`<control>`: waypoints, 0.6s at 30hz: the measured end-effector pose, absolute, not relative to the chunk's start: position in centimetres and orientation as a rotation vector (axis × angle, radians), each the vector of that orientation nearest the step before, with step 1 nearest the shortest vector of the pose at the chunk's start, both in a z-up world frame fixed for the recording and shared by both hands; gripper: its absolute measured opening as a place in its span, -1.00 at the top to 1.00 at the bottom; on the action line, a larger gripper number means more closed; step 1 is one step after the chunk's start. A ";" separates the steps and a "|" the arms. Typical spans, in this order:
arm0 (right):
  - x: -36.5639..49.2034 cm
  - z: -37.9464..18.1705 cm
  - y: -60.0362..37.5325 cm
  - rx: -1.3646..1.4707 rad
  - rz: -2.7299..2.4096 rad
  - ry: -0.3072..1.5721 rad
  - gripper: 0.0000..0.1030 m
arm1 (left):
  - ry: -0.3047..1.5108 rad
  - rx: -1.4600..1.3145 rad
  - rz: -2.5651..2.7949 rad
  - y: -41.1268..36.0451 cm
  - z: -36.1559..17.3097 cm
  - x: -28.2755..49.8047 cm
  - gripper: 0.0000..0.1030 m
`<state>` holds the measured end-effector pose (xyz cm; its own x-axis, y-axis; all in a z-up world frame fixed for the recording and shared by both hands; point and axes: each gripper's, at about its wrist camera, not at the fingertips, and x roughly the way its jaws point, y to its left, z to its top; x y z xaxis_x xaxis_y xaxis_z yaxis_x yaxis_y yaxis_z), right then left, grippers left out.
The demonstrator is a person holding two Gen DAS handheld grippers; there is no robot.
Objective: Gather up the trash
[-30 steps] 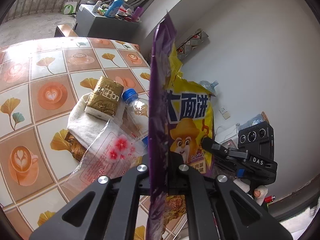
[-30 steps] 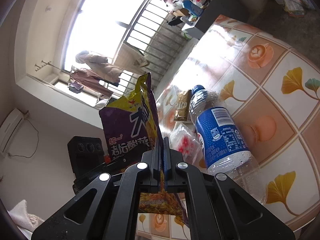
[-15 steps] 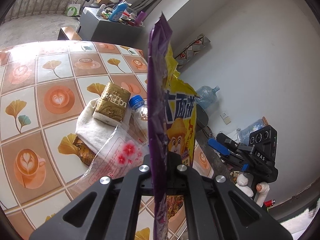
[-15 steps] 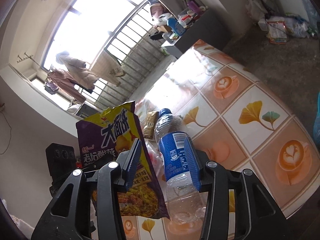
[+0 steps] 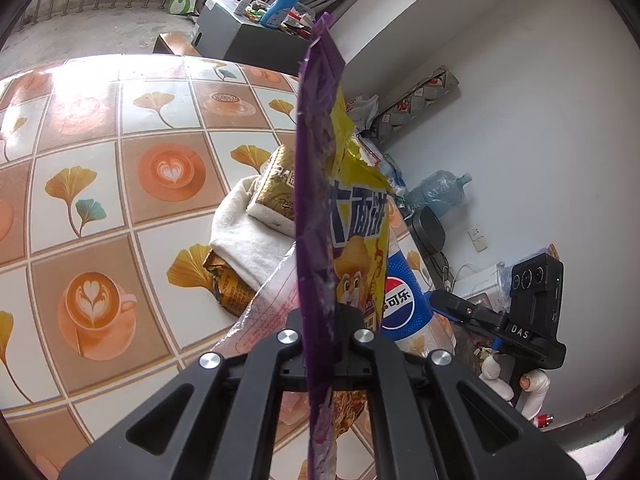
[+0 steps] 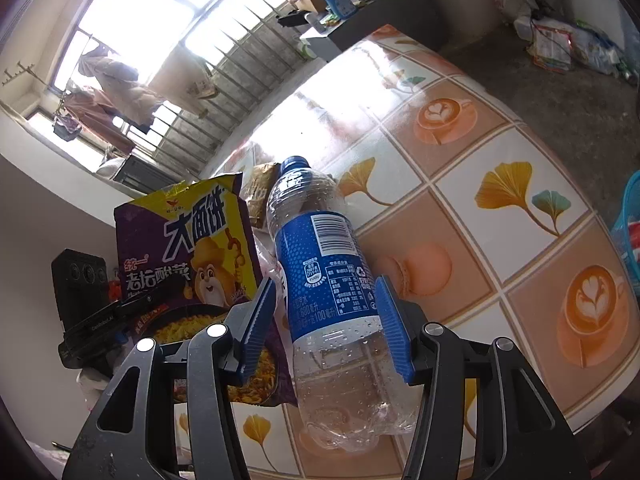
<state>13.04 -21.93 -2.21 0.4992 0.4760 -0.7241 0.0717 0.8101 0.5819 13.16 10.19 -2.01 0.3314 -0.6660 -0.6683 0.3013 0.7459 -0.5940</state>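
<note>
My left gripper (image 5: 320, 320) is shut on a purple and yellow snack bag (image 5: 316, 184), held upright and edge-on above the table; the bag also shows in the right wrist view (image 6: 188, 256). My right gripper (image 6: 326, 316) is open, its blue pads on either side of an empty clear bottle (image 6: 320, 264) with a blue label and cap, lying on the table. That bottle shows behind the bag in the left wrist view (image 5: 404, 300). The right gripper's body (image 5: 520, 320) is at the right there.
On the tiled table (image 5: 120, 184) lie a white cloth (image 5: 244, 236), a gold packet (image 5: 276, 188), a crumpled gold wrapper (image 5: 228, 284) and a clear plastic bag (image 5: 268, 308). A blue basket (image 6: 630, 220) stands past the table's right edge. A cluttered grey cabinet (image 5: 248, 40) stands behind.
My right gripper has let go of the snack bag, opened and moved over to straddle the bottle. My left gripper still holds the bag.
</note>
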 end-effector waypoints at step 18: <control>12.3 -1.9 -22.8 0.553 0.228 1.037 0.06 | 1.086 -0.405 -0.648 9.8 -2.4 13.4 1.00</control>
